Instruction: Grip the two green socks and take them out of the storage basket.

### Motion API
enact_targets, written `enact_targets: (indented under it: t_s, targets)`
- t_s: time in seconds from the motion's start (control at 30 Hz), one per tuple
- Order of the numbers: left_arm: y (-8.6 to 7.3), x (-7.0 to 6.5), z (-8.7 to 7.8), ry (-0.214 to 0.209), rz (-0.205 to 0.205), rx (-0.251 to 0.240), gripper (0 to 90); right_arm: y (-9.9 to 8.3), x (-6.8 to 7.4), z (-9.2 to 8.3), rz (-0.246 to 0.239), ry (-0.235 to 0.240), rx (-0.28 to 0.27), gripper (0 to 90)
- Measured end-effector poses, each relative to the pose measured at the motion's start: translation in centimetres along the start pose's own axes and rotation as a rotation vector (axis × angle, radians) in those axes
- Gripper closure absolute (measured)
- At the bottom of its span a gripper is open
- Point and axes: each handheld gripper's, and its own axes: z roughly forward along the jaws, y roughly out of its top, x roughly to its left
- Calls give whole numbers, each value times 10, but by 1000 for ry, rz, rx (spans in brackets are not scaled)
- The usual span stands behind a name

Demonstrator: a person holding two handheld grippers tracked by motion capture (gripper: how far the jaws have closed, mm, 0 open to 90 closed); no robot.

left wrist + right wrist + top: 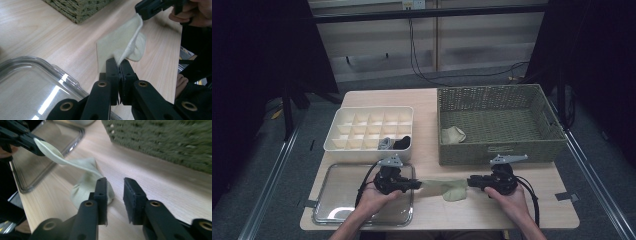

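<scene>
A pale cream sock point(448, 189) stretches over the wooden table between my two grippers. My left gripper point(417, 185) is shut on its left end; in the left gripper view the cloth point(120, 42) rises from between the closed jaws point(120, 63). My right gripper point(470, 181) sits at the sock's right end with its jaws apart. In the right gripper view nothing lies between them point(115, 182); the sock point(85, 188) hangs by the left jaw's tip and bunches on the table. Farther off there, the left gripper point(37, 146) pinches the other end.
A woven green basket point(499, 95) with another pale sock point(453, 134) stands at the back right. A white divided box point(362, 122) holding a grey and a black sock sits at the back left. A shiny tray point(334, 200) lies under my left hand.
</scene>
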Motion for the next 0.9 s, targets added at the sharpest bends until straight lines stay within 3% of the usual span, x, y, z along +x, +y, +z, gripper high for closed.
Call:
enact_targets:
  t_s: [0.13,0.27,0.3,0.4,0.57,0.63,0.73,0.83,0.9]
  targets:
    - [0,-1,-1,-7,-11,-13,876,-4,9,-11,-5,-3,-38,720]
    - [1,-1,-1,-11,-13,-11,874,-10,17,-12,-7,36,-25,752]
    - [1,-1,-1,-12,-14,-15,874,-12,22,-7,-19,60,0,757]
    - [2,-1,-2,-18,-15,-17,873,-12,27,6,-38,72,38,744]
    - [3,-2,-3,-20,-17,-19,872,-6,31,26,-75,61,70,666]
    - [3,-2,-5,-16,-18,-26,871,-7,33,32,-94,36,100,633]
    - [3,-2,-8,-7,-38,-49,871,-9,32,32,-122,20,110,716]
    - [5,0,-12,8,-40,-59,873,-11,31,28,-151,-9,127,855]
    - [5,0,-13,5,-42,-62,875,-12,29,26,-162,0,140,900]
